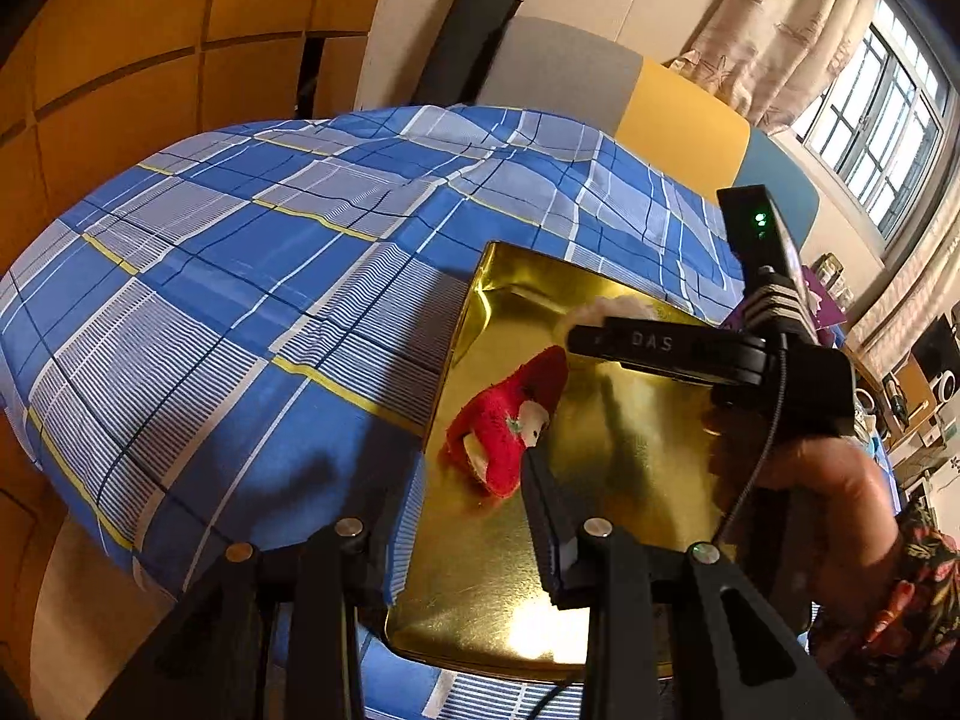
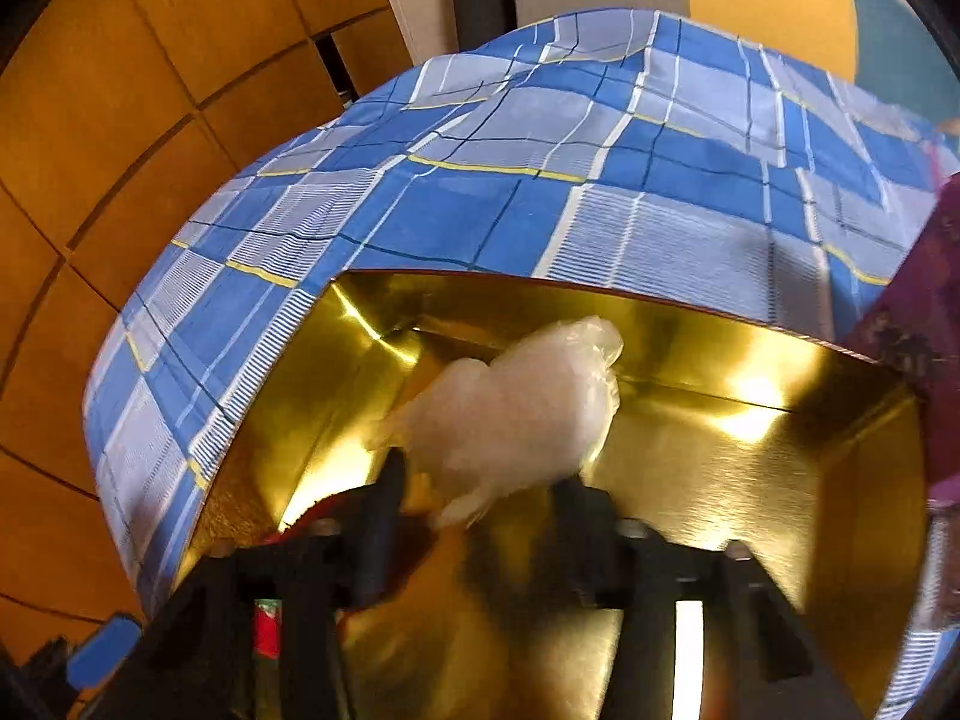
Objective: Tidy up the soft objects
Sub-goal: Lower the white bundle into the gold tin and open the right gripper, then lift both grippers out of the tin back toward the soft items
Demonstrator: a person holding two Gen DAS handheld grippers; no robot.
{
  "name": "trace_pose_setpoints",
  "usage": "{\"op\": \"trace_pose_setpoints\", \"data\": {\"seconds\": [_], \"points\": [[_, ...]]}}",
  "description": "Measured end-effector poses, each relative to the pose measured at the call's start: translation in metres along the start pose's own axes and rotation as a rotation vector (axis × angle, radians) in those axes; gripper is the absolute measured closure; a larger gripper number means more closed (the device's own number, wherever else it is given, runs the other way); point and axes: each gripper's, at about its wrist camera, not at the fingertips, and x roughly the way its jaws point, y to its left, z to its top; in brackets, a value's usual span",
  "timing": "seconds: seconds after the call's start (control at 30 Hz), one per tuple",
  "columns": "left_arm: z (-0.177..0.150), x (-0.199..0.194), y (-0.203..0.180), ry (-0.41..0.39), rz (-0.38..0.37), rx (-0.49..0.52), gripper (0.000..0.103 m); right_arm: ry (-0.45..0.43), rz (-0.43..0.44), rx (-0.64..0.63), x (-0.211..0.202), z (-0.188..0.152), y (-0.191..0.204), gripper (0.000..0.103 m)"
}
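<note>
A gold metal tin (image 1: 630,468) lies open on the blue plaid bedsheet (image 1: 240,276). A red plush toy (image 1: 510,420) lies inside it near the left wall. My left gripper (image 1: 432,516) is open and empty at the tin's near edge, its right finger (image 1: 546,516) beside the red toy. My right gripper (image 2: 480,480) hangs over the tin (image 2: 720,468) with a white plush toy wrapped in clear plastic (image 2: 522,408) between its spread fingers; the grip is unclear because of blur. It shows in the left wrist view (image 1: 576,330) with the white toy (image 1: 594,309) at its tip.
The bedsheet (image 2: 480,180) covers a bed along an orange wood panel wall (image 1: 120,30). A grey, yellow and blue headboard (image 1: 678,114) stands behind. A window (image 1: 876,114) and a cluttered desk (image 1: 918,396) are at the right. A purple object (image 2: 924,312) sits at the tin's right edge.
</note>
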Motion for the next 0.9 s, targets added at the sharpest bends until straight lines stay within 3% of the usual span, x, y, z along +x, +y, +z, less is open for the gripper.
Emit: {"op": "trace_pose_setpoints", "data": {"seconds": [0.03,0.07,0.53,0.9], "points": [[0.000,0.000,0.000,0.000,-0.002,-0.002,0.071,0.001,-0.003,0.016,0.001,0.000,-0.001,0.028],[0.000,0.000,0.000,-0.003,-0.003,-0.002,0.071,-0.003,0.003,0.026,0.000,0.000,-0.002,0.027],[-0.008,-0.003,-0.028,0.009,-0.045,0.033,0.071,-0.111,0.023,0.043,-0.080,-0.022,-0.021,0.025],[-0.018,-0.007,-0.064,0.025,-0.097,0.097,0.071,-0.247,-0.029,0.044,-0.154,-0.059,-0.045,0.025]]}}
